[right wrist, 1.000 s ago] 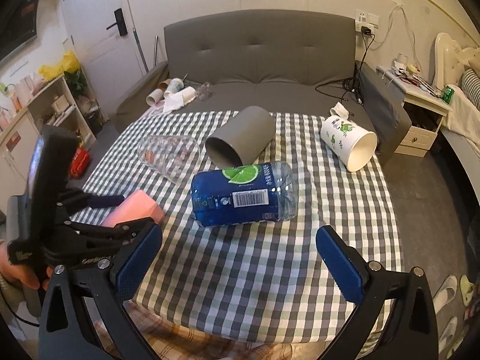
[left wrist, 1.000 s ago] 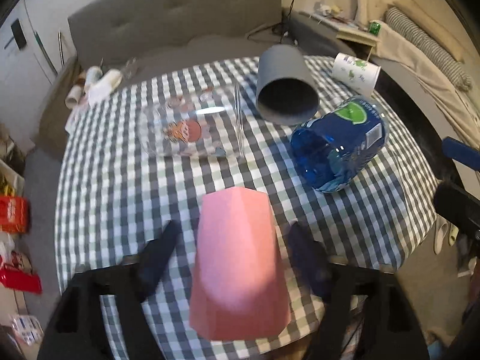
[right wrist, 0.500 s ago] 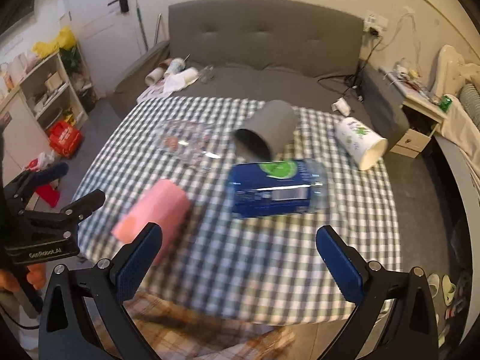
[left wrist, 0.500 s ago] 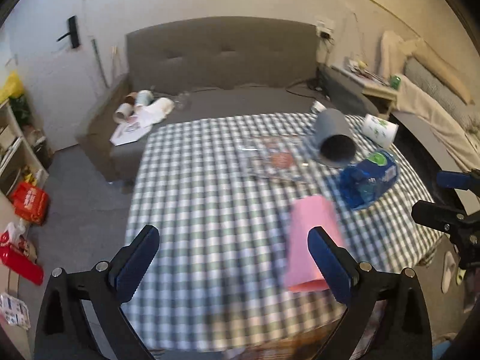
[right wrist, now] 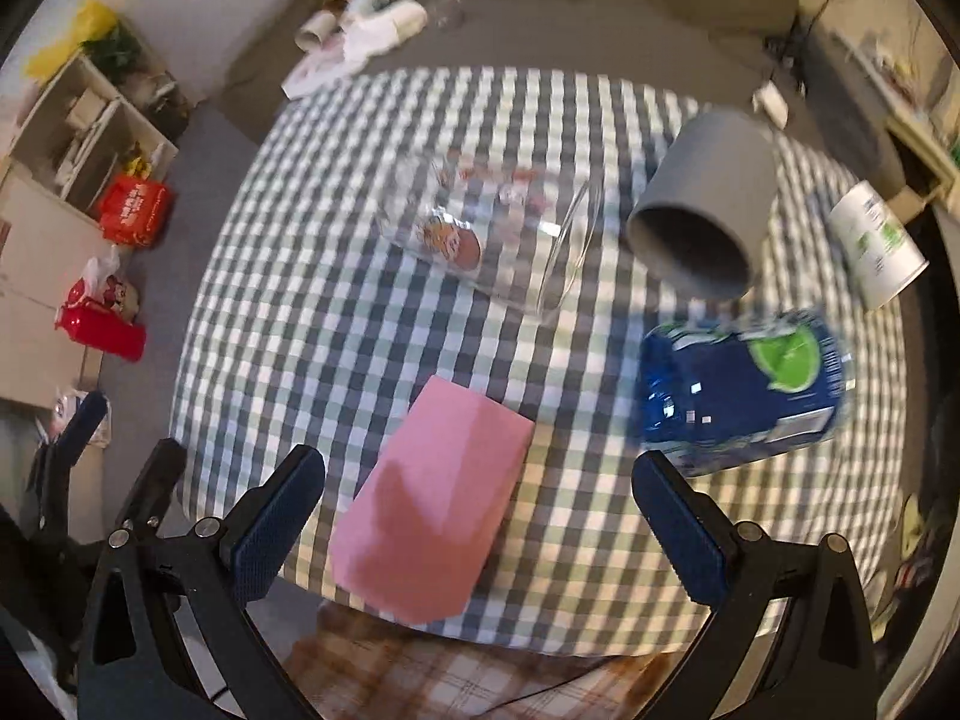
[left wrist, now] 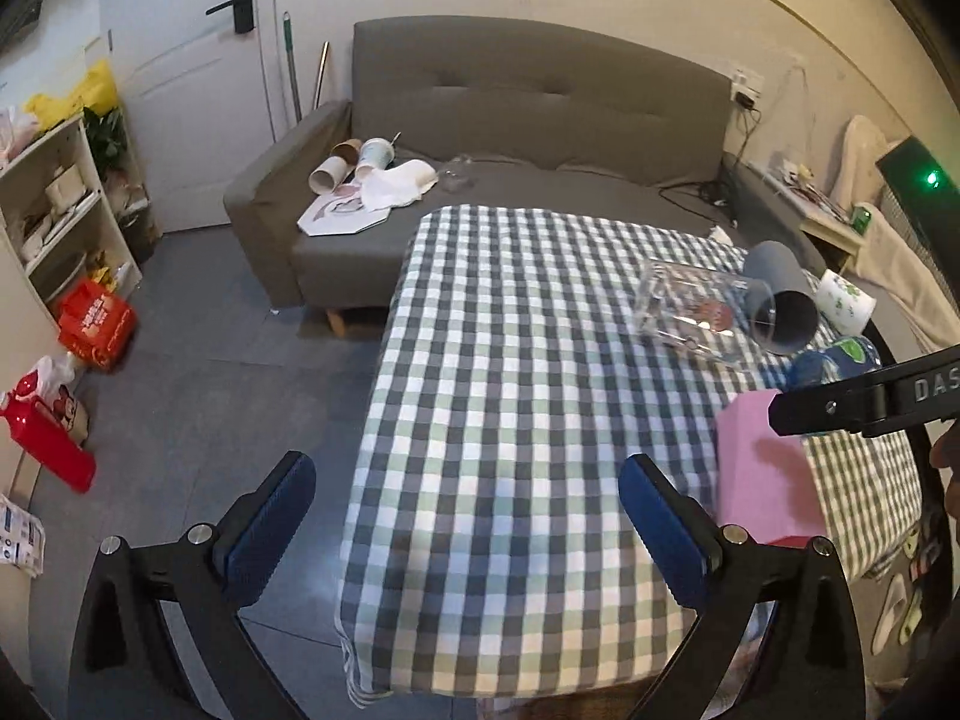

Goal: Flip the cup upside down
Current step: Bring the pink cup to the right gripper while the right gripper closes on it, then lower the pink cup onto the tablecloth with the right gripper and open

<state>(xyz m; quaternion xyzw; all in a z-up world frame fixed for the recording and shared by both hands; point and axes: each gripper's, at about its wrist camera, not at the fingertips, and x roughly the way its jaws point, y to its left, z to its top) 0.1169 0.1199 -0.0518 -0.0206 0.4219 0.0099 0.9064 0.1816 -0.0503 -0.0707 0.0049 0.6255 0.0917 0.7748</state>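
Note:
A pink cup [right wrist: 432,498] stands upside down, wide end down, near the front edge of the checked table [right wrist: 336,324]; it also shows in the left wrist view [left wrist: 762,474]. My right gripper [right wrist: 480,516] is open above it, fingers on either side and apart from it. My left gripper [left wrist: 468,528] is open and empty over the table's left edge, away from the cup. A clear glass [right wrist: 492,234], a grey cup [right wrist: 702,204], a blue cup [right wrist: 744,396] and a white cup [right wrist: 876,246] lie on their sides.
A grey sofa [left wrist: 528,120] with paper cups and papers [left wrist: 366,180] stands behind the table. Shelves [left wrist: 60,210] and red packages [left wrist: 96,324] are on the floor at the left. The right gripper's body [left wrist: 870,396] crosses the left wrist view.
My left gripper let go of the pink cup and pulled back to the left. My right gripper moved forward and over the pink cup.

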